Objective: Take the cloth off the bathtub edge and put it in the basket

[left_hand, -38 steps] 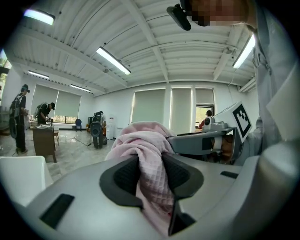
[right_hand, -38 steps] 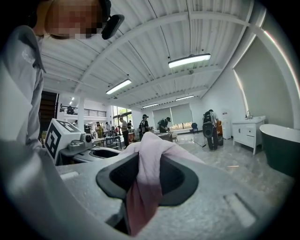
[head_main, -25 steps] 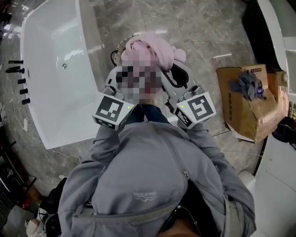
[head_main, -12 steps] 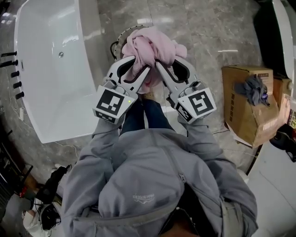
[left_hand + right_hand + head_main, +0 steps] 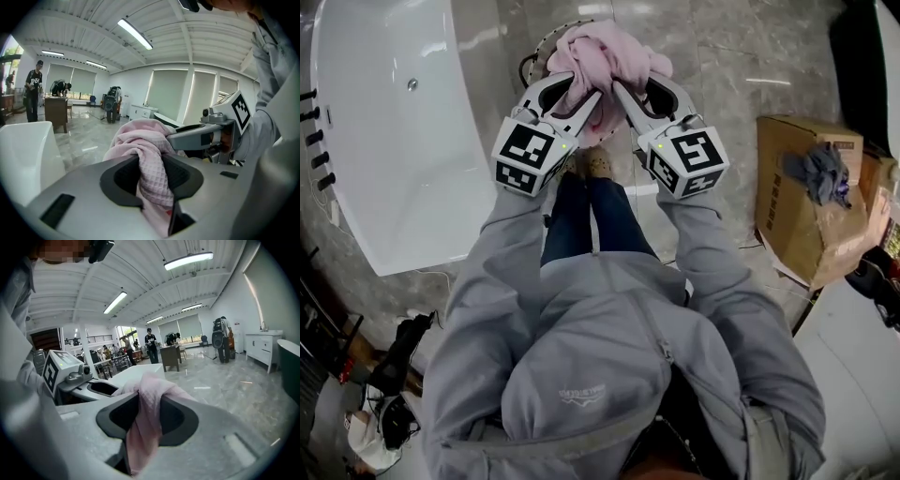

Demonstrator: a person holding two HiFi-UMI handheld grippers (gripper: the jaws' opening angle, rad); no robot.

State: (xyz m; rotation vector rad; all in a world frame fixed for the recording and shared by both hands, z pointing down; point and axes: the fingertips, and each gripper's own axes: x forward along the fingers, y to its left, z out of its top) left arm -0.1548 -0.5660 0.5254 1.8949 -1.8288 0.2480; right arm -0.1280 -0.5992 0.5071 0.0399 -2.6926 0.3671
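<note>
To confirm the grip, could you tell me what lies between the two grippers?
The pink cloth, clamped by left gripper and right gripper; head view.

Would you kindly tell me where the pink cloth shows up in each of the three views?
Head view: pink cloth top centre, bunched between left gripper and right gripper.
Left gripper view: pink cloth at centre, clamped in its jaws.
Right gripper view: pink cloth centre-left, clamped in its jaws.
Shared landmark: the white bathtub, in all three.
</note>
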